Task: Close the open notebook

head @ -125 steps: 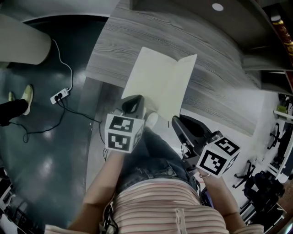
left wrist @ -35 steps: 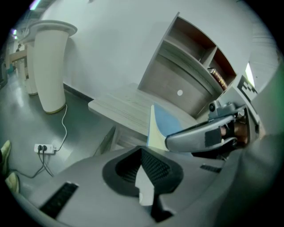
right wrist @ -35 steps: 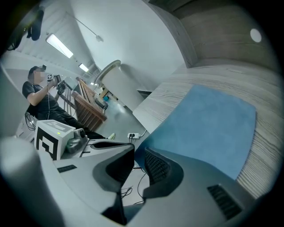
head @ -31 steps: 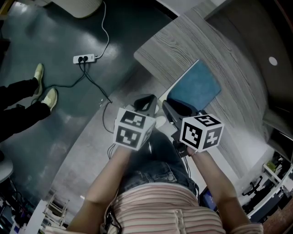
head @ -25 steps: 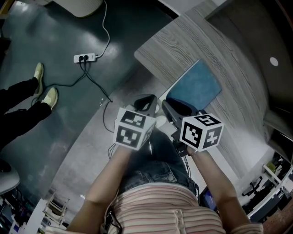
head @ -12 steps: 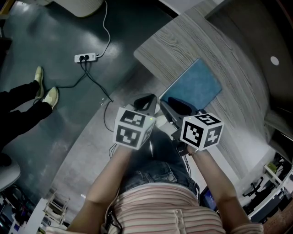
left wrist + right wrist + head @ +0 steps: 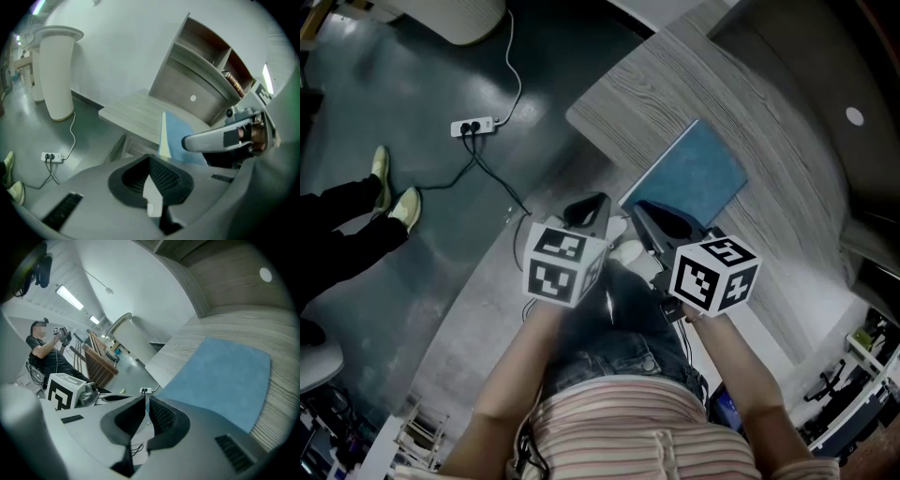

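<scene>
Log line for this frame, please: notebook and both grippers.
notebook: closed, blue cover up, flat on table | left gripper: shut, empty | right gripper: just been closing, narrow gap left, empty | task: done

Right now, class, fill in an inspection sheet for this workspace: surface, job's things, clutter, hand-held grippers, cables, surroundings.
Surface: grey wood-grain table.
Job's things: notebook closed, blue cover up, by the table's near edge.
Clutter: nothing seen.
Grippers: left hand-held gripper jaws together, empty; right hand-held gripper jaws have just been closing, narrow gap, nothing between.
Cables: power strip and white lead on the floor.
Surroundings: shelf unit, white pedestal, a bystander's legs.
</scene>
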Available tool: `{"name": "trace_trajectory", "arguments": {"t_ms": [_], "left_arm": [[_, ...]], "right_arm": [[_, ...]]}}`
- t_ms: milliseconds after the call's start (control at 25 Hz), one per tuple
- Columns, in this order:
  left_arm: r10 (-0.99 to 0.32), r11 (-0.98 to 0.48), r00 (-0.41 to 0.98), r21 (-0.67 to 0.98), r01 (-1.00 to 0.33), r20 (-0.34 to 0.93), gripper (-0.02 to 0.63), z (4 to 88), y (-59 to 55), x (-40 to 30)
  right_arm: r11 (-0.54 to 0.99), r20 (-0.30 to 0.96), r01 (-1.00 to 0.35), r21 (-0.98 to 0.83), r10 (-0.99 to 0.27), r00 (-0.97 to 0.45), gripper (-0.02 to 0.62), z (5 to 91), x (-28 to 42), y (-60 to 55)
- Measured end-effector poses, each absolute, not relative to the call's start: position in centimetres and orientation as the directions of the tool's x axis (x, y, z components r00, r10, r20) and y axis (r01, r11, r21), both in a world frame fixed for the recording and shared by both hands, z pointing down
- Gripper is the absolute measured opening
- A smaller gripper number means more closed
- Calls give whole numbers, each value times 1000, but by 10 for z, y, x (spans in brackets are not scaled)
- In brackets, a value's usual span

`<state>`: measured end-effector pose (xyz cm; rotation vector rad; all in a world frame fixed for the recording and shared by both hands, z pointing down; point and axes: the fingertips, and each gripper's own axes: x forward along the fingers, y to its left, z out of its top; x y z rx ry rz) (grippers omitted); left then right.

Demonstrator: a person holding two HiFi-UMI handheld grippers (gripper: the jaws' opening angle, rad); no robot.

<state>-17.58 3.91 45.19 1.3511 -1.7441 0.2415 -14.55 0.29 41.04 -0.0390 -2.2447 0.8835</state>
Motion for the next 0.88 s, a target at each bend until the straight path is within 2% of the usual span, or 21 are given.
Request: {"name": "trace_trajectory", "arguments": {"t_ms": [360, 880], "left_arm": [[-704, 356, -14, 336, -872, 710, 12, 430, 35, -179], [-747, 288, -8, 313, -905, 665, 12, 397, 15, -163]], "right_arm": [[771, 576, -224, -596, 217, -788, 9, 394, -142, -5], [829, 533, -272, -488, 36, -845, 8, 363, -118, -27]]}}
